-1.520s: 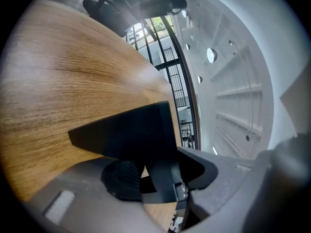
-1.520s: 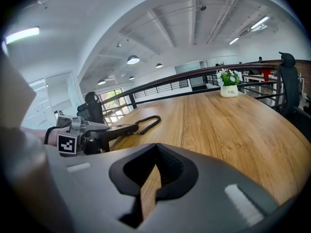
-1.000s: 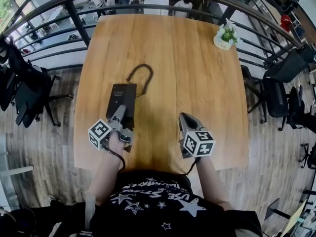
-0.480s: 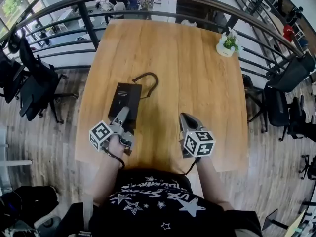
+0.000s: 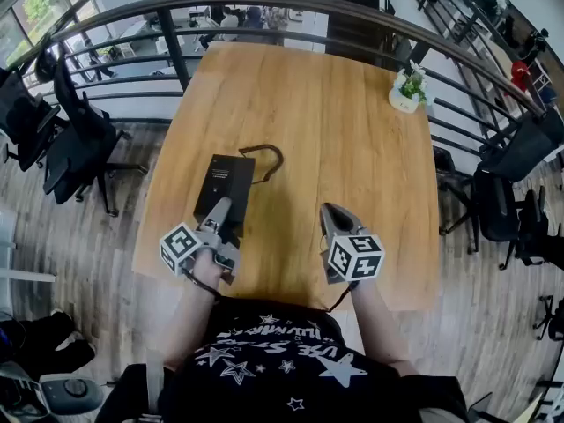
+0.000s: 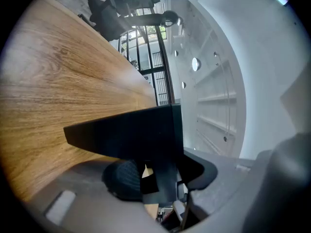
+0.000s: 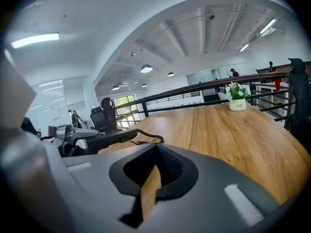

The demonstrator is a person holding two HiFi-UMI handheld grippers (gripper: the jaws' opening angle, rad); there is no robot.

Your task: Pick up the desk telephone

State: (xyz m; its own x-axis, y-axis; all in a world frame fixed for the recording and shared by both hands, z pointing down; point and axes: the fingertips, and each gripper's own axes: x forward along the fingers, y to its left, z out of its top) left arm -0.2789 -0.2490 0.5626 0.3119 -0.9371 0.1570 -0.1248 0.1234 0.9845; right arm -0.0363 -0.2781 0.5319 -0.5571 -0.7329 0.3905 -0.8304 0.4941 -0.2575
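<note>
The black desk telephone (image 5: 227, 183) lies lengthwise over the left half of the wooden table (image 5: 352, 148), its dark cord (image 5: 264, 159) looping off its far end. My left gripper (image 5: 220, 211) is shut on the telephone's near edge. In the left gripper view the black slab (image 6: 126, 132) fills the space between the jaws (image 6: 155, 164). The right gripper view shows the telephone (image 7: 104, 139) held just off the wood by the left gripper (image 7: 63, 135). My right gripper (image 5: 330, 211) hangs over the table's near right part with its jaws together and nothing in them (image 7: 150, 178).
A small white pot with a green plant (image 5: 405, 91) stands at the table's far right corner. A dark metal railing (image 5: 264, 3) curves round the far side. Black office chairs stand to the left (image 5: 79, 139) and to the right (image 5: 502, 174) on the wood floor.
The left gripper, still clamped on the telephone, has risen a little with it. The head view has shifted, so the table sits lower in the frame. The right gripper has hardly moved.
</note>
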